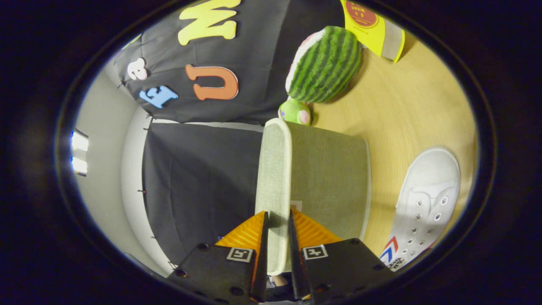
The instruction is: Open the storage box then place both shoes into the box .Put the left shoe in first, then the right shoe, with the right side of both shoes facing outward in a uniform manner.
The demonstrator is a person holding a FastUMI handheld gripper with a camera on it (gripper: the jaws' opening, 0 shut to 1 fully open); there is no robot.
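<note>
Grey-green woven fabric: our tongs point(278, 231) pinch the storage box's lid point(275, 186), both fingers closed on its edge. Box half-opened, we judge; a white canvas shoe point(425, 203) waits beside, unpacked.

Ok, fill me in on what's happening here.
A person is working with a hand-held tool, and its two fingers are closed on the edge of the storage box's fabric lid, so the box is at the opening step. The image is rotated, so the wooden table runs up one side. A white shoe lies on the table beside the box, not yet packed. Beyond the box sit a watermelon plush and a small green toy.
</note>
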